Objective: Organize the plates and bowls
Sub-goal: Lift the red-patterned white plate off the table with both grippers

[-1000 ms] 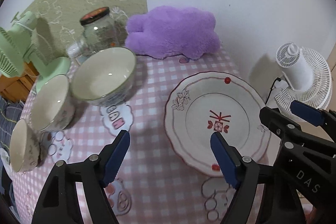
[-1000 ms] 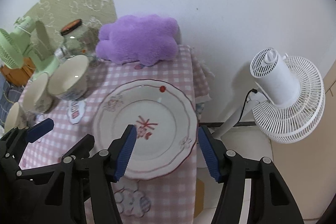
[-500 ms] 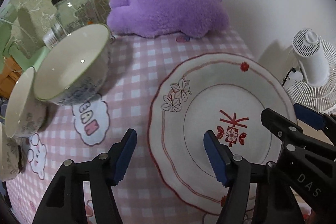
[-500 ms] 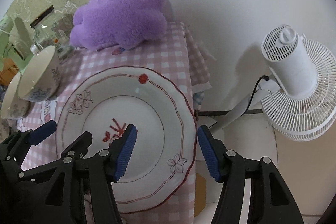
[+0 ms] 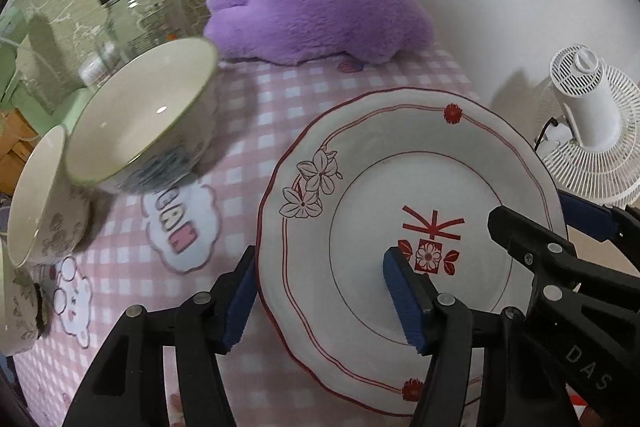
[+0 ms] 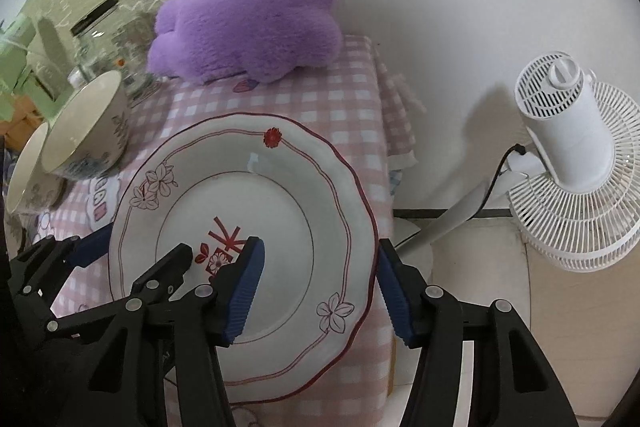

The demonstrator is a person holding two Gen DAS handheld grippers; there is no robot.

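One floral plate (image 5: 360, 187), three bowls (image 5: 140, 123) on the checked tabletop (image 5: 256, 99) — left tongs (image 5: 320, 301) and right tongs (image 6: 318, 287) closing astride opposite plate rims, not yet pressing.

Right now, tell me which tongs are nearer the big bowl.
Left. The left tongs straddle the plate's rim on the side facing the big bowl; the right tongs straddle the plate's opposite rim, by the table edge.

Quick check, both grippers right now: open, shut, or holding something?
Left gripper: jaws closing astride the plate's left rim, not yet gripping.
Right gripper: jaws closing astride its right rim, not gripping.
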